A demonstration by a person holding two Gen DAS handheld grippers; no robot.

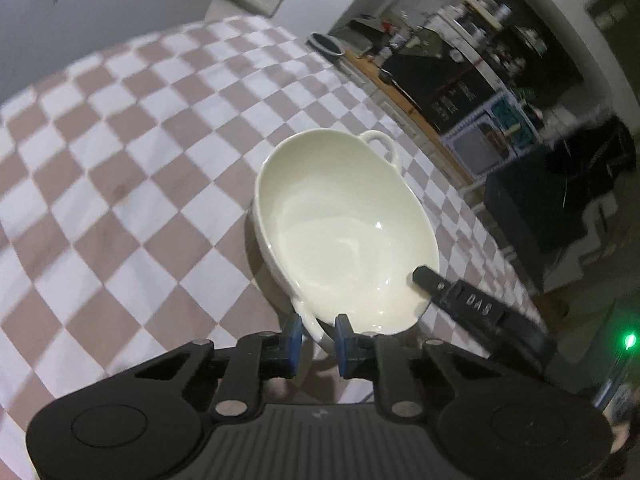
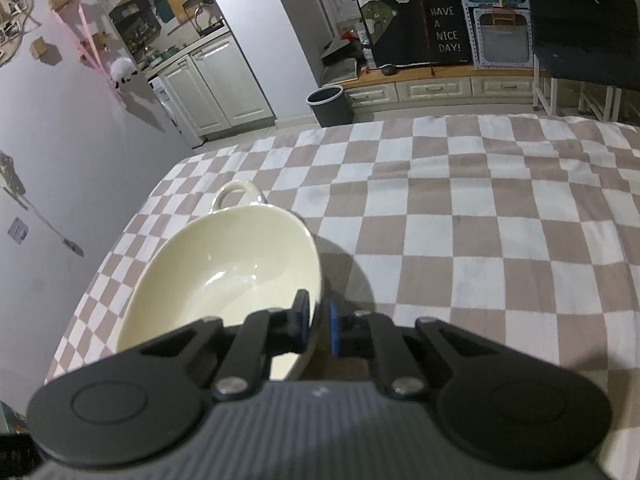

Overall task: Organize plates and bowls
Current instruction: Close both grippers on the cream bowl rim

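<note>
Left wrist view: left gripper [image 1: 318, 334] is closed on the near loop handle [image 1: 310, 322] of a cream bowl [image 1: 344, 232], w/ a blue pad on each side of the loop. Bowl is tilted, held over the checked cloth [image 1: 120, 160]; far handle [image 1: 380, 144] points away. At lower right, one finger of the right gripper [image 1: 448, 292] reaches over the rim. Right wrist view: right gripper [image 2: 318, 320] pinches the bowl [image 2: 224, 276] at its rim wall, one pad inside, one outside; far handle [image 2: 236, 196] shows beyond.

Risk (judgement): both grips sit at thin edges of glazed ceramic, so if the two hands move out of step, or one loosens early, the bowl could twist, slip & drop. Whether it touches the cloth cannot be told. No plates or other bowls in view, so the destination is unclear.

Surface & room: brown-white checked cloth [image 2: 460, 220], slightly wrinkled, soft-looking. Beyond it, left to right: grey wall, white cabinets [image 2: 212, 84], dark bin [image 2: 328, 106], wooden counter w/ a "HAVE A NICE DAY!" sign [image 2: 446, 32].
</note>
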